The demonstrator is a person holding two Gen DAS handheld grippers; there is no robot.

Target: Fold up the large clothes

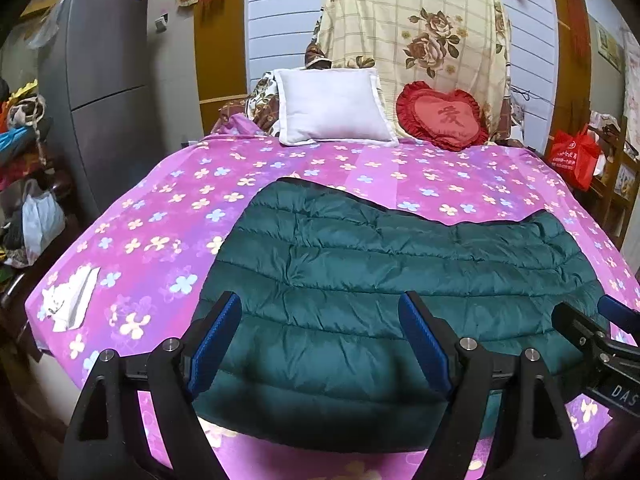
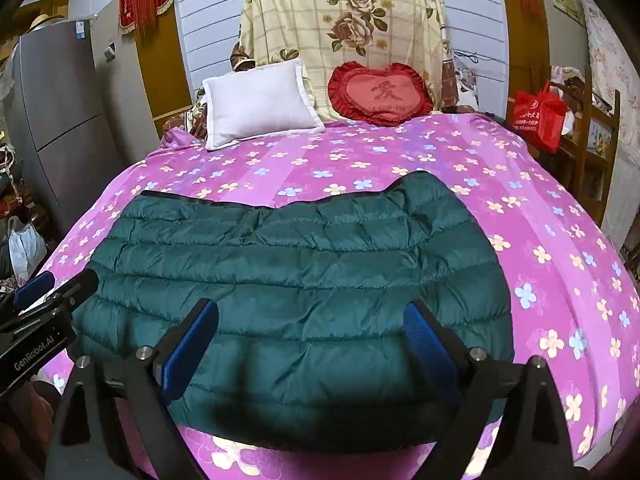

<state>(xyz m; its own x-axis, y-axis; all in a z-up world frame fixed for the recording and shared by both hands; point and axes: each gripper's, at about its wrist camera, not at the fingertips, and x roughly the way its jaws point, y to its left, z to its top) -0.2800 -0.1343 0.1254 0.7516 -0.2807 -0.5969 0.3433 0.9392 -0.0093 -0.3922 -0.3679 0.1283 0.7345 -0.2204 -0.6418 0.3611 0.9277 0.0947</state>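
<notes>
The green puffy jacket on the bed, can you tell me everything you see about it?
The green puffy jacket is dark teal, shiny and quilted in padded rows with wrinkled seams. A thin dark trim runs along its far edge. It looks folded into a wide, rounded shape, lying flat on the pink flowered bedsheet, near the front edge. Only the sheet touches it; both hand-held grippers hover open above it.

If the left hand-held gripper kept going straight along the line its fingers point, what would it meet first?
Most likely the green quilted jacket lying on the pink flowered sheet. The left hand-held gripper stands open, angled down over the jacket's near part, with nothing in between. How far off it is, the fisheye view leaves unclear.
</notes>
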